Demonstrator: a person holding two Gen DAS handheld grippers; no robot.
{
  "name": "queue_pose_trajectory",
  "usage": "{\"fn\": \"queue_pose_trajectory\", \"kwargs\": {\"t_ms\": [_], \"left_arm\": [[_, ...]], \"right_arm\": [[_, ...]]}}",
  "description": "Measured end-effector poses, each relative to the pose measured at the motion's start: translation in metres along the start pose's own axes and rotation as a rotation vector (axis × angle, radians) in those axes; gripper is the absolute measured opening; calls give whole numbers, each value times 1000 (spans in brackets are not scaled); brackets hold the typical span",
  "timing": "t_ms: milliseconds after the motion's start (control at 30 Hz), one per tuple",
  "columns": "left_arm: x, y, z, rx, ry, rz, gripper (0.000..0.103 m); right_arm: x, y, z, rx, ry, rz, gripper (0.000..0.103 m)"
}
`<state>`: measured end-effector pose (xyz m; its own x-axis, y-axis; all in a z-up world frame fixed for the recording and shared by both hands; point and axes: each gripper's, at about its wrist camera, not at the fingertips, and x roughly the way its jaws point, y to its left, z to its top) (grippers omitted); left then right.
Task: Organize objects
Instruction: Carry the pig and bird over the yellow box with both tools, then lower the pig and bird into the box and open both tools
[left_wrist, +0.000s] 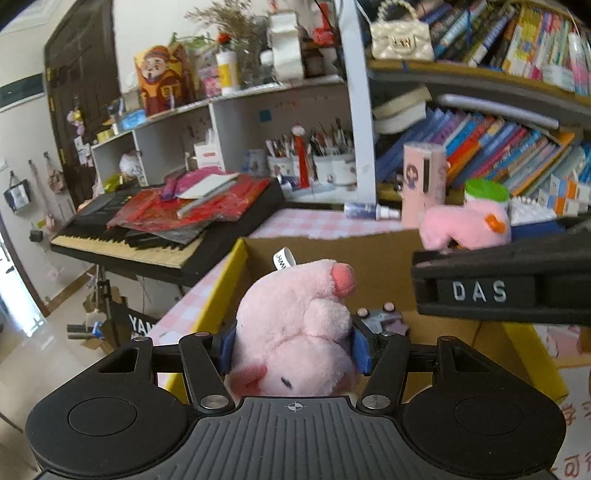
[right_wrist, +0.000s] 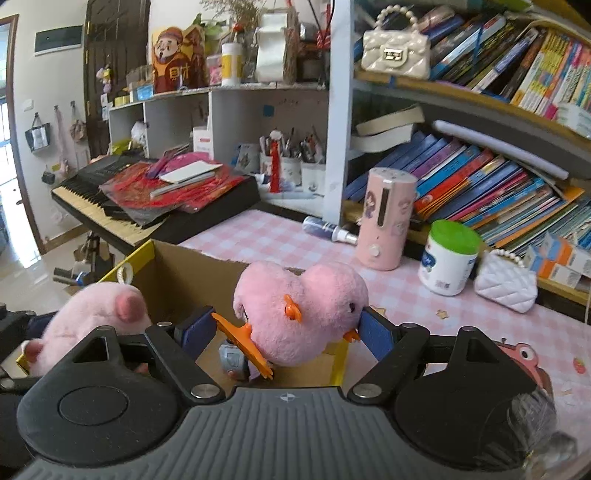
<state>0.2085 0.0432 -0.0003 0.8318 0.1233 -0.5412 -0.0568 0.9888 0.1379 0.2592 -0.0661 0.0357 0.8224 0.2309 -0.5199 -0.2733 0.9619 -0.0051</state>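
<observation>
My left gripper (left_wrist: 293, 349) is shut on a pink plush pig (left_wrist: 295, 325) and holds it over an open cardboard box (left_wrist: 369, 251) with yellow edges. My right gripper (right_wrist: 286, 334) is shut on a pink plush duck (right_wrist: 306, 310) with an orange beak and feet, held over the same box (right_wrist: 177, 266). The pig also shows at the left of the right wrist view (right_wrist: 96, 314). The duck and the right gripper's black body show at the right of the left wrist view (left_wrist: 465, 225). A small grey toy (right_wrist: 232, 360) lies inside the box.
The box stands on a pink checked tablecloth (right_wrist: 280, 236). On it stand a pink cylinder (right_wrist: 386, 218), a white jar with a green lid (right_wrist: 448, 258), a white quilted purse (right_wrist: 506, 282) and a spray bottle (right_wrist: 328, 229). A keyboard (right_wrist: 147, 199) and bookshelves stand behind.
</observation>
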Motion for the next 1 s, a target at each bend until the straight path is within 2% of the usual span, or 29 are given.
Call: {"fn": "queue_pose_trajectory", "kwargs": {"t_ms": [200, 433, 500, 567, 733, 900, 1000], "left_arm": [[22, -3, -11, 10, 95, -12, 59], [28, -2, -15, 12, 118, -23, 71], [26, 0, -15, 0, 119, -30, 75], [22, 1, -16, -10, 109, -35, 84], [6, 0, -16, -15, 54, -39, 92], [-4, 1, -15, -13, 45, -48, 92], [-7, 0, -17, 0, 46, -48, 92]], "right_arm": [[15, -3, 0, 14, 42, 10, 82], [25, -1, -3, 6, 77, 15, 82], [25, 0, -2, -1, 79, 19, 82], [26, 1, -2, -2, 81, 22, 82], [29, 6, 1, -10, 99, 48, 82], [46, 16, -4, -35, 225, 75, 84], [51, 22, -8, -71, 260, 69, 70]]}}
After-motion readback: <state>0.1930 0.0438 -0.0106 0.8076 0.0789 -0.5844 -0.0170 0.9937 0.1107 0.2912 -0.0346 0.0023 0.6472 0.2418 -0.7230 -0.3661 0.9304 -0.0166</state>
